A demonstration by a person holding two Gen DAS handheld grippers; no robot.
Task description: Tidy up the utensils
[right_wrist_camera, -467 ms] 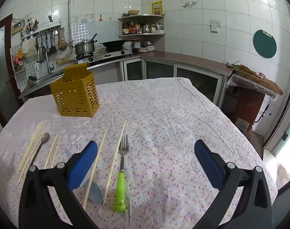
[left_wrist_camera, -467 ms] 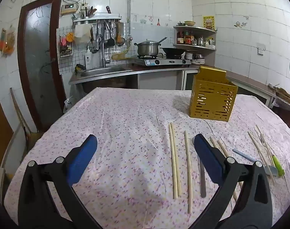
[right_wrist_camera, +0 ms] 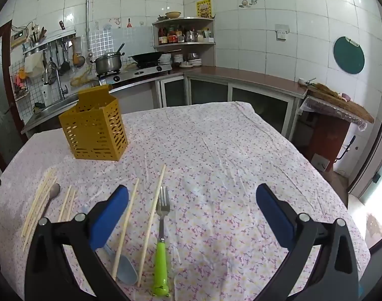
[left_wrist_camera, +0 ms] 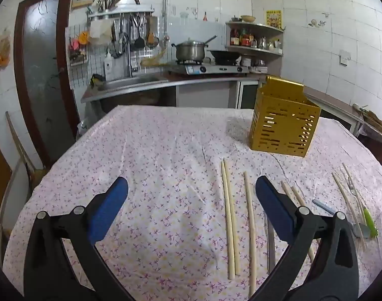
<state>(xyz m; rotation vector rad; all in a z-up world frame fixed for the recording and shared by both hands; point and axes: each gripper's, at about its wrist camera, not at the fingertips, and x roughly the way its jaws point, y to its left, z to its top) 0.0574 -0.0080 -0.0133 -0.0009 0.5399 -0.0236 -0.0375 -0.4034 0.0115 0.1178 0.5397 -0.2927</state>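
Utensils: we see chopsticks [left_wrist_camera: 230, 215], a green-handled fork [right_wrist_camera: 161, 245] and two spoons [right_wrist_camera: 125, 268] scattered flat along the table's [left_wrist_camera: 153, 165] near edge, none yet in the yellow holder [left_wrist_camera: 283, 123].
Left claw [left_wrist_camera: 191, 200]: spread wide, empty, above bare cloth beside the paired chopsticks.
Right claw [right_wrist_camera: 192, 208]: spread wide, empty, fork just inside its left finger.
Risk: thin sticks lying flat may roll or slip from our pads.
Risk: crowded neighbours may get nudged toward the table's edge.
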